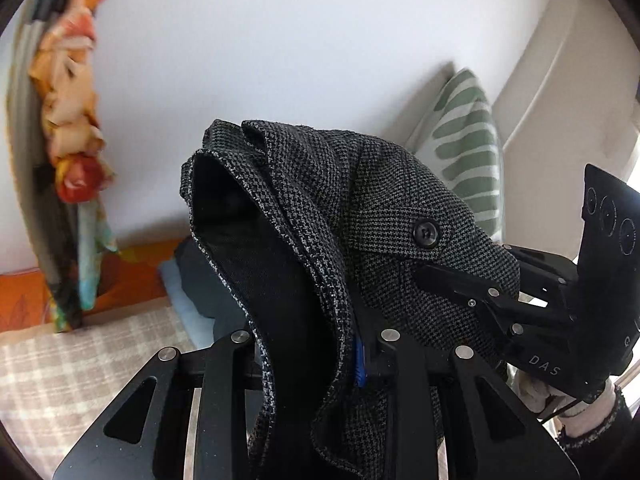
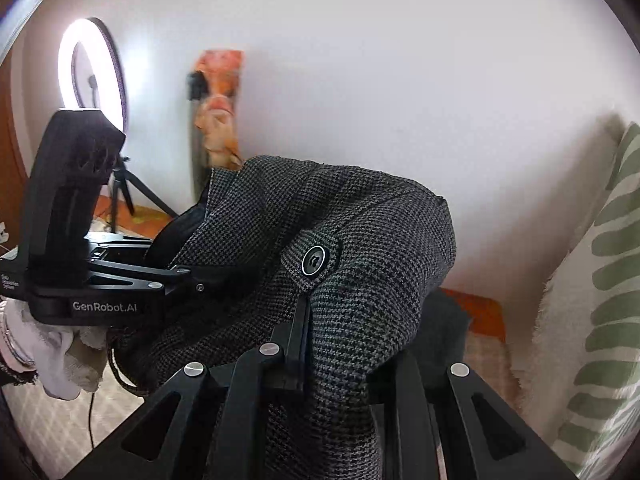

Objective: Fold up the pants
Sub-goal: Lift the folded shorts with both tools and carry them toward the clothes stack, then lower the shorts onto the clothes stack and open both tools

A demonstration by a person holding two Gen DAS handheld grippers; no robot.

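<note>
Closest to each lens, the pants [image 1: 328, 240] drape over the fingers: the left gripper [image 1: 362, 360] is clamped on a fabric edge by the dark lining, the right gripper [image 2: 298, 344] pinched on the cloth just below the button [image 2: 314, 261]. Both hold the garment lifted in the air, bunched, above the checked bed cover [image 1: 60, 360]. Folding looks barely begun; no neat fold shows, and laying flat and creasing remain. Beyond the pants lie a stack of clothes [image 1: 188, 284], a green-striped pillow [image 1: 466, 152] and the white wall [image 1: 280, 40]
</note>
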